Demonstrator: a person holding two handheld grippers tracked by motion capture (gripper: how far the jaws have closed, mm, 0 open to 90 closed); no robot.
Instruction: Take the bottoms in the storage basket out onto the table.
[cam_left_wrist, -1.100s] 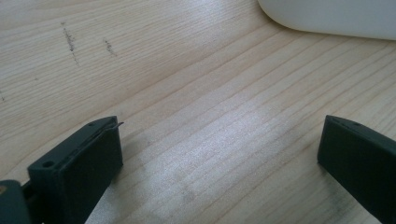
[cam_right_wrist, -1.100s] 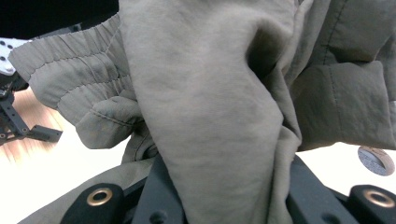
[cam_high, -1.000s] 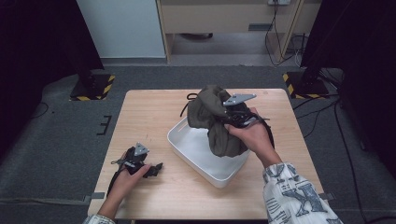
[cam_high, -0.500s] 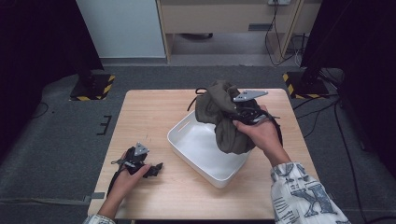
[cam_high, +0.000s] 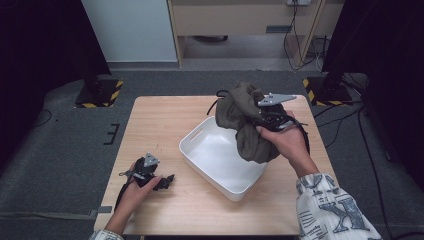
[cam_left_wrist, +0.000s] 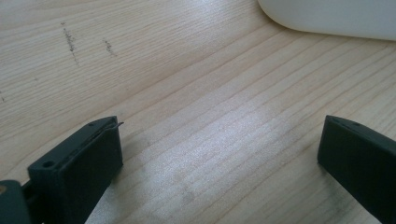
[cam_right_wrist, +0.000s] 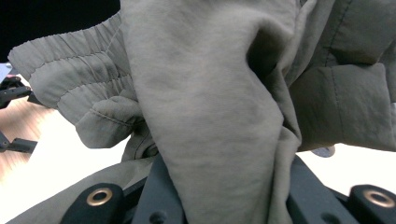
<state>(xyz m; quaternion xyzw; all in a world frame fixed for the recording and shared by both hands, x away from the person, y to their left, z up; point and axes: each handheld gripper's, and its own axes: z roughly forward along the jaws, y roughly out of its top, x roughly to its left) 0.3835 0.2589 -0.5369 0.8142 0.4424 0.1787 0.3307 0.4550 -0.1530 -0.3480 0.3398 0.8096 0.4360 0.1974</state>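
The left half of the surface (cam_high: 150, 125) lies bare from the far edge down to the left tongs (cam_high: 167, 181), which rest on the wood near the front with their jaws spread wide and nothing between them. The white bin (cam_high: 220, 155) takes up the middle, set at a slant; just beside its near left wall runs a clear strip of wood. Over the bin's far right corner hangs the olive garment (cam_high: 245, 120), bunched in the right tongs (cam_high: 262, 119), blocking that corner.
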